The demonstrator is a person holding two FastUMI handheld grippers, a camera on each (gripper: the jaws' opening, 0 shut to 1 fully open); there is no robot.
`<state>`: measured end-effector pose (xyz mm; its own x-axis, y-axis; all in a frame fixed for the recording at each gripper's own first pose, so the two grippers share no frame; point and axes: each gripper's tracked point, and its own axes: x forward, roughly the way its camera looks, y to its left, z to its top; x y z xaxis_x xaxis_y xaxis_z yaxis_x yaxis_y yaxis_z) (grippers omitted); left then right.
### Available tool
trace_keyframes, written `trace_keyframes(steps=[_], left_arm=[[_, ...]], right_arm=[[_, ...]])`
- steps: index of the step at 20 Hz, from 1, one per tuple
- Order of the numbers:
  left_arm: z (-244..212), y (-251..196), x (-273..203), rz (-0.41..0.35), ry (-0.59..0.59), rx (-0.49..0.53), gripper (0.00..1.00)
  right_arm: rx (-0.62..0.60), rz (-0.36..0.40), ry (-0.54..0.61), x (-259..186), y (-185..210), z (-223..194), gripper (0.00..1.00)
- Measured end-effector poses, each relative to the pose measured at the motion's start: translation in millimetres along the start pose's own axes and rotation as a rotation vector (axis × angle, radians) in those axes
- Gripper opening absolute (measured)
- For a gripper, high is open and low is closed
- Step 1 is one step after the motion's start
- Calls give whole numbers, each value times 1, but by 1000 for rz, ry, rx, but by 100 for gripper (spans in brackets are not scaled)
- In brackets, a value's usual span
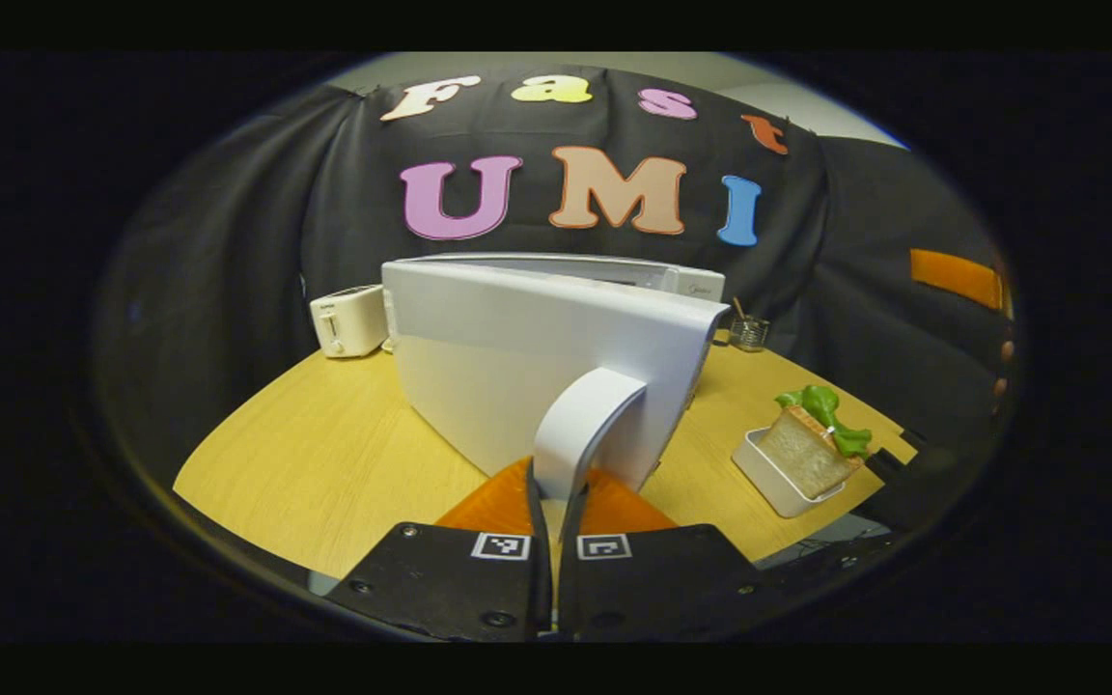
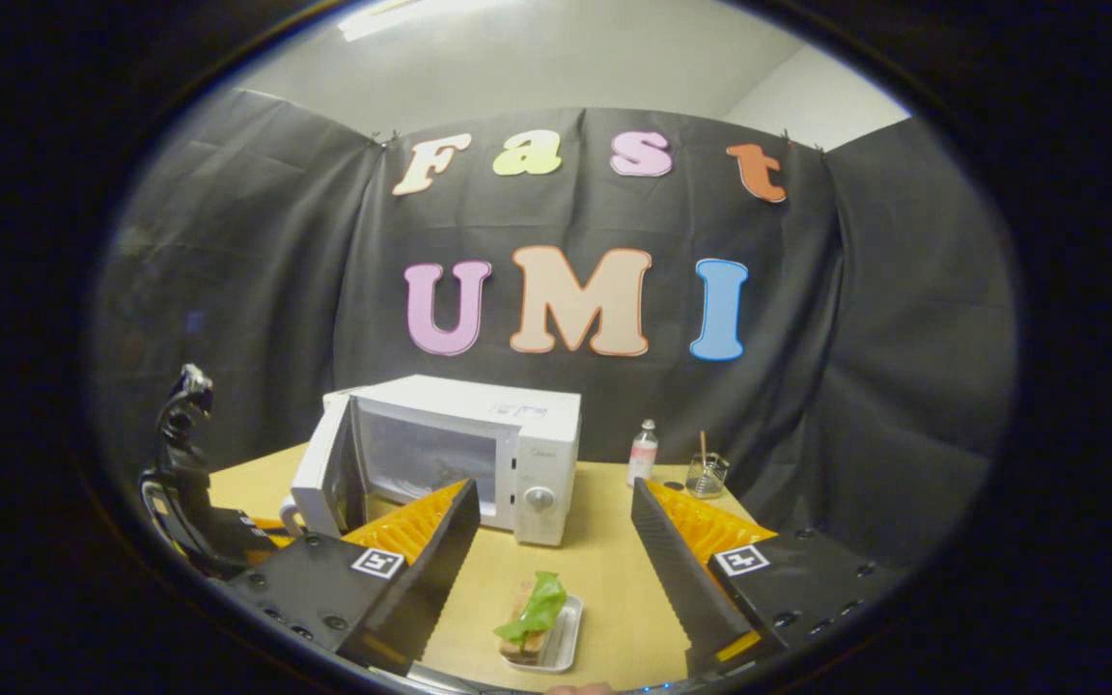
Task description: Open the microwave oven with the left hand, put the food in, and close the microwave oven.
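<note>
Left gripper is clamped on the door handle, microwave door swung out ahead of it; best to sweep it fully wide. Right gripper spreads wide above the sandwich in its tray. Beyond stand a bottle and glass, clear of the path.

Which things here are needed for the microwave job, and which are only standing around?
Needed:
- microwave, door open
- door handle, held by the left gripper
- sandwich on its tray
- right gripper, open over the tray

Standing around:
- toaster
- small bottle
- glass
</note>
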<state>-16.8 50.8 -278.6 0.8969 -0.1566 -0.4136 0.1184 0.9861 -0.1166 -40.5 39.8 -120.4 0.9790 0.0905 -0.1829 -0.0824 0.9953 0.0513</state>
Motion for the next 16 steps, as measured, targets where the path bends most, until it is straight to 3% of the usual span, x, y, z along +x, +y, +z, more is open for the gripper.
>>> trace_keyframes(steps=[1,4,5,16], left_arm=[[-1,5,-3,6,0,-3,6],[-6,17,-11,15,-5,-5,1],[-6,21,-14,20,-4,-3,7],[-15,73,-36,108,12,-35,4]], right_arm=[[-3,1,21,1,3,-11,97],[-14,4,82,1,11,-44,100],[-22,3,106,1,12,-57,100],[-39,-14,359,5,17,-179,99]])
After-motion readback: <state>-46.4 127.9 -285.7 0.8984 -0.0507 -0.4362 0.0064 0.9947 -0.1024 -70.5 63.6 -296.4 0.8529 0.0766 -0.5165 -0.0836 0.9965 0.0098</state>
